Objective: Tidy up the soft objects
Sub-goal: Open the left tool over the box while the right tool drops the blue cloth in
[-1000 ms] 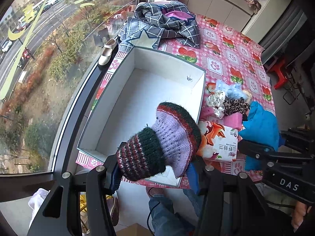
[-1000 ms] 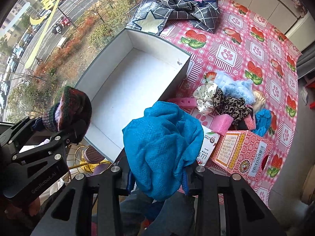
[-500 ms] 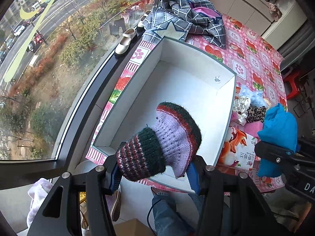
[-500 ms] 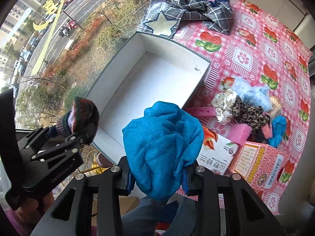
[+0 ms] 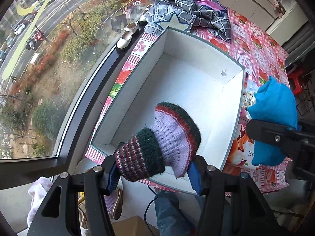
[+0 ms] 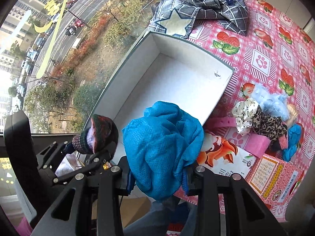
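Note:
A knitted sock [image 5: 167, 137], lilac with dark green and red stripes, sits between the blue pads of my left gripper [image 5: 153, 175]. The jaws are opening but still touch it on both sides. It hangs over the near end of the white open box [image 5: 137, 82], which holds nothing. My right gripper [image 6: 157, 179] is shut on a bunched blue cloth [image 6: 163, 143], over the box's near right corner. The right wrist view also shows the sock [image 6: 102, 133] at its left; the left wrist view shows the blue cloth [image 5: 275, 106] at its right.
Right of the box on the pink patterned tablecloth [image 6: 275, 45] lie a pile of small soft things [image 6: 261, 118], a printed pack [image 6: 224, 157] and a pink carton [image 6: 271, 175]. A checked cloth [image 6: 206, 5] lies beyond the box. A shoe [image 5: 126, 37] rests on the window sill.
Both grippers have shifted toward the window side and lower, so the box now lies more under them. The sock and the blue cloth stay in their grippers.

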A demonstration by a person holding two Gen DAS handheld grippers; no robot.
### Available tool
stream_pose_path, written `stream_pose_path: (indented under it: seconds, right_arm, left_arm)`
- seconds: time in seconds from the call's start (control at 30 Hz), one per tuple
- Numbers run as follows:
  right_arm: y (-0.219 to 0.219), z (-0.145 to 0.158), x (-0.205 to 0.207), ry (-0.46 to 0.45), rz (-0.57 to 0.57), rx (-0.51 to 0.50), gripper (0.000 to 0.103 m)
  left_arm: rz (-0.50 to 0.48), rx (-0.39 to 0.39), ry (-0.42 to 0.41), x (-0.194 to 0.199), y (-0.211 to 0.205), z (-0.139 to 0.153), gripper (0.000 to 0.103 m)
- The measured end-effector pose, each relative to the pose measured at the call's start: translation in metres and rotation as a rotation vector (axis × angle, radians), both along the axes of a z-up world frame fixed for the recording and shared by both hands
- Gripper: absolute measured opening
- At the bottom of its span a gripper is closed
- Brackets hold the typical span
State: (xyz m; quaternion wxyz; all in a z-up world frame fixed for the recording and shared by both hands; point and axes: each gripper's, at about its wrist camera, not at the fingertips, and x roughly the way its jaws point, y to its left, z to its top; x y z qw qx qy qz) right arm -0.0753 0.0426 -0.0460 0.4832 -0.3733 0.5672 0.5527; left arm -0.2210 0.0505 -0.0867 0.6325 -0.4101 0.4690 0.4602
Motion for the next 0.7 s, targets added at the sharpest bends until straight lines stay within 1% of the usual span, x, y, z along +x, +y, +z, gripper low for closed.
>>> stream_pose_path:
  seconds: [0.1,0.13,0.17,0.2,0.23,0.27,0.33,0.37,0.4,0.43,0.47,0.5,0.53,0.7]
  right_arm:
    - [0.005,0.001,0.000,0.015,-0.001,0.006,0.036]
    - [0.006,0.002,0.000,0.021,-0.001,0.006,0.036]
    - [0.007,0.002,0.000,0.030,-0.002,0.008,0.042]
    - [0.008,0.003,0.000,0.038,-0.006,0.009,0.049]
    - [0.008,0.004,0.001,0.043,-0.012,0.013,0.062]
    - [0.008,0.006,0.002,0.050,-0.020,0.023,0.066]
    - [0.009,0.009,0.005,0.058,-0.024,0.036,0.066]
    - [0.009,0.010,0.006,0.062,-0.026,0.036,0.072]
    - [0.009,0.011,0.008,0.066,-0.031,0.034,0.080]
    - [0.009,0.011,0.010,0.070,-0.040,0.035,0.093]
    - [0.008,0.012,0.013,0.072,-0.053,0.040,0.098]
    - [0.006,0.013,0.016,0.074,-0.064,0.041,0.099]
    - [0.004,0.013,0.020,0.075,-0.073,0.038,0.099]
    - [-0.009,0.011,0.041,0.092,-0.125,-0.009,0.099]
  left_arm:
    - [0.001,0.006,-0.008,0.000,0.000,0.000,0.069]
    - [0.004,0.005,-0.009,-0.001,0.000,0.000,0.074]
    - [0.007,0.005,-0.011,-0.001,0.000,0.000,0.078]
    - [0.009,0.006,-0.012,-0.001,0.001,0.001,0.079]
    - [0.012,0.012,-0.015,-0.001,0.000,0.002,0.080]
    - [0.014,0.017,-0.019,-0.001,0.001,0.004,0.081]
    - [0.025,0.026,-0.030,-0.001,0.001,0.006,0.084]
    - [0.032,0.027,-0.039,-0.002,0.001,0.007,0.084]
    - [0.039,0.021,-0.050,-0.002,0.002,0.007,0.084]
    - [0.045,0.014,-0.061,-0.003,0.003,0.007,0.085]
    - [0.050,0.010,-0.072,-0.003,0.004,0.007,0.087]
    - [0.051,0.011,-0.080,-0.002,0.004,0.009,0.090]
    - [0.051,0.016,-0.089,-0.001,0.004,0.010,0.102]
    - [0.019,0.006,-0.159,0.011,0.002,0.015,0.103]
